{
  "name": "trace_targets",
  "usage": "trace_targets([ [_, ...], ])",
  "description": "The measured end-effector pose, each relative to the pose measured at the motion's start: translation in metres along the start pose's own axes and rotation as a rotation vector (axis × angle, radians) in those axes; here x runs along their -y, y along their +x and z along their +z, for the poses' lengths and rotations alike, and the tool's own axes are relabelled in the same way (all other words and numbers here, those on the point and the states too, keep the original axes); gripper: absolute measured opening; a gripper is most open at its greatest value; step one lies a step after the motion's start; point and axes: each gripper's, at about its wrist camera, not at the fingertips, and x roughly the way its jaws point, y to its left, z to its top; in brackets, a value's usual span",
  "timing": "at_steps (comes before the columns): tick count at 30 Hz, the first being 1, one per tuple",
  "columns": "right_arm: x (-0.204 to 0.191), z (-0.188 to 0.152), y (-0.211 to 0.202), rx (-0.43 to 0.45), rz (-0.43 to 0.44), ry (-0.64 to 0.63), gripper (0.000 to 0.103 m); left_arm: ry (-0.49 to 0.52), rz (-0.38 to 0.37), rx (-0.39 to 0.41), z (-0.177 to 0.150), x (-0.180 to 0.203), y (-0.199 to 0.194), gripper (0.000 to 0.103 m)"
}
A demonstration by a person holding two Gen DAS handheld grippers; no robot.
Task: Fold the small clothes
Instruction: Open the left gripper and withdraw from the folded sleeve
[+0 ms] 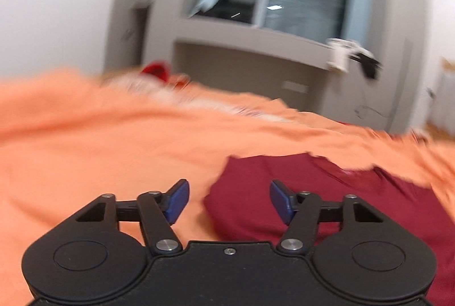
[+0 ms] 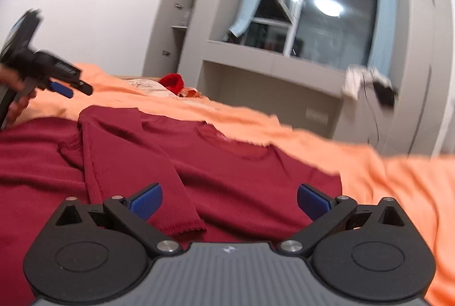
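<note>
A dark red sweater [image 2: 241,164] lies flat on an orange bedsheet [image 2: 398,186], neckline toward the far side. One sleeve [image 2: 136,164] is folded across its body, with the cuff near my right gripper. My right gripper [image 2: 230,205] hovers low over the sweater's near part, open, with nothing pinched. In the left wrist view my left gripper [image 1: 229,201] is open above the sheet [image 1: 99,149] at the sweater's [image 1: 327,198] left edge, holding nothing. The left gripper [image 2: 74,88] also shows in the right wrist view at the far left, above the sheet, held by a hand [image 2: 17,104].
At the bed's far side lie a bright red item [image 2: 172,81] and a pale patterned cloth [image 2: 148,85]. Behind stand a grey cupboard [image 2: 176,22], a window ledge with a recess, and a white and black object [image 2: 369,81] with a cable on the right.
</note>
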Motion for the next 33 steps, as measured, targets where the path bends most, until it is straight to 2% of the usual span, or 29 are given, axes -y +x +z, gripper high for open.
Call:
trace_targets([
  [3,-0.013,-0.002,0.004,-0.008,0.007,-0.069,0.103,-0.085,0.017,-0.068,0.002,-0.018,0.019,0.055],
  [5,-0.019,-0.005,0.004,-0.007,0.012,-0.101,0.103,-0.115,-0.002,-0.119,0.001,-0.023,0.032,0.047],
  [9,-0.028,-0.008,0.01,-0.036,0.01,-0.149,0.103,-0.194,-0.045,-0.19,-0.003,-0.032,0.046,0.004],
  [11,-0.03,-0.009,0.015,-0.064,0.012,-0.155,0.103,-0.213,-0.04,-0.174,-0.006,-0.031,0.046,0.004],
  [13,-0.028,-0.01,0.019,-0.082,0.022,-0.145,0.103,-0.2,0.006,-0.153,-0.005,-0.028,0.044,0.004],
  [16,-0.025,-0.011,0.024,-0.101,0.037,-0.119,0.103,-0.179,0.06,-0.167,-0.006,-0.024,0.047,0.004],
  [20,-0.016,-0.011,0.025,-0.119,0.055,-0.078,0.103,-0.166,0.052,-0.178,-0.006,-0.022,0.046,0.007],
  [22,-0.014,-0.012,0.025,-0.128,0.064,-0.058,0.103,-0.171,0.058,-0.177,-0.005,-0.023,0.043,0.019],
  [27,-0.006,-0.014,0.024,-0.142,0.082,-0.022,0.103,-0.169,0.073,-0.161,-0.005,-0.024,0.029,0.03],
  [29,-0.004,-0.014,0.025,-0.148,0.086,-0.009,0.103,-0.14,0.085,-0.14,-0.004,-0.021,0.021,0.04],
  [31,-0.002,-0.015,0.024,-0.151,0.089,0.003,0.103,-0.109,0.092,-0.115,-0.004,-0.016,0.011,0.056],
  [33,0.0,-0.015,0.023,-0.154,0.09,0.012,0.103,-0.076,0.095,-0.094,-0.005,-0.01,0.0,0.061],
])
